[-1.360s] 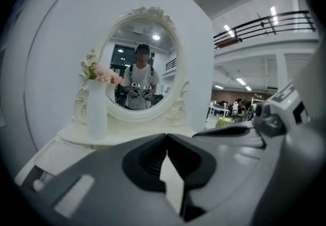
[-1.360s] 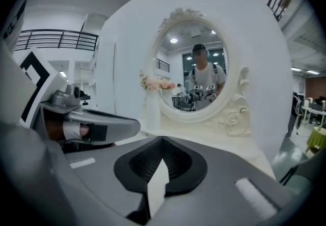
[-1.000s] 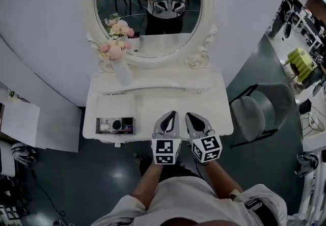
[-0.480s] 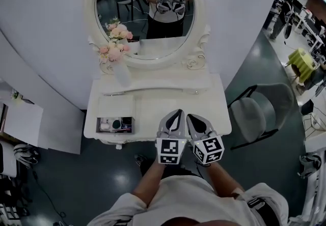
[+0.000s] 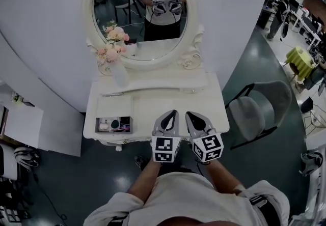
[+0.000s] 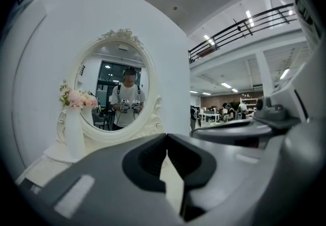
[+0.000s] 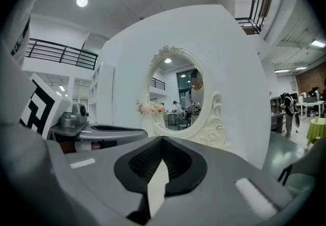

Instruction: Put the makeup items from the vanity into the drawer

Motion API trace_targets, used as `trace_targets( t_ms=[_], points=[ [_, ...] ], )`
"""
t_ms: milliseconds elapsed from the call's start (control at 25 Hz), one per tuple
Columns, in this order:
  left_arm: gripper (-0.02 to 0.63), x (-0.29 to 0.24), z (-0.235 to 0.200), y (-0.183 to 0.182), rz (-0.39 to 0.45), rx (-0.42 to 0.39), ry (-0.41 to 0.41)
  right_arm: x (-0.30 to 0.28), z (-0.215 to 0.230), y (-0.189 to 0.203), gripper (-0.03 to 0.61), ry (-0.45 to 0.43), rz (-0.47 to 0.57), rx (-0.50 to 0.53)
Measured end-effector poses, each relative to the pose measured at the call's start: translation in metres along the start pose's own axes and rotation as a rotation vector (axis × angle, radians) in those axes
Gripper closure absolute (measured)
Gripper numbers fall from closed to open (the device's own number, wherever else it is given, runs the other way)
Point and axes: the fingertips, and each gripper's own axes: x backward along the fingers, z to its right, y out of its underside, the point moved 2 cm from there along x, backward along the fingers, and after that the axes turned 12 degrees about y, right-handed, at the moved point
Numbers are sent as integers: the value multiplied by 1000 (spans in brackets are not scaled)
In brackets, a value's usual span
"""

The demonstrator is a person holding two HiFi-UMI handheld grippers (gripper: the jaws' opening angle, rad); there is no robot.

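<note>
The drawer (image 5: 115, 124) stands pulled out of the front left corner of the white vanity surface (image 5: 153, 104), its open top facing up and its long axis running left to right in the head view, parallel to the front edge. The makeup items (image 5: 113, 125) lie inside it in a row along that axis: a pale one at the left, a dark round one in the middle and something purplish at the right. They are too small to tell which way each one points. The left tool (image 5: 172, 113) and the right tool (image 5: 189, 115) hover side by side over the front edge of the surface, to the right of the drawer and well apart from it. Both point away from the person toward the oval mirror (image 5: 140, 11), close to level. Each gripper view shows its jaws fully closed, tips meeting in a thin seam with nothing between them — neither tool holds or touches anything. The two tools sit just beside each other without touching, marker cubes toward the person. A white vase (image 5: 120, 73) of pink flowers stands upright at the back left, in front of the mirror frame, and a grey chair (image 5: 260, 110) stands on the floor to the right of the vanity.
</note>
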Motion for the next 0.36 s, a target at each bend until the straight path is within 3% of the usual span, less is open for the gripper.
trace_targets(
  t_ms=[360],
  points=[
    [611,4,-1,3,-29,-24,-13,3,0,2,580,-16,3,-12]
  ],
)
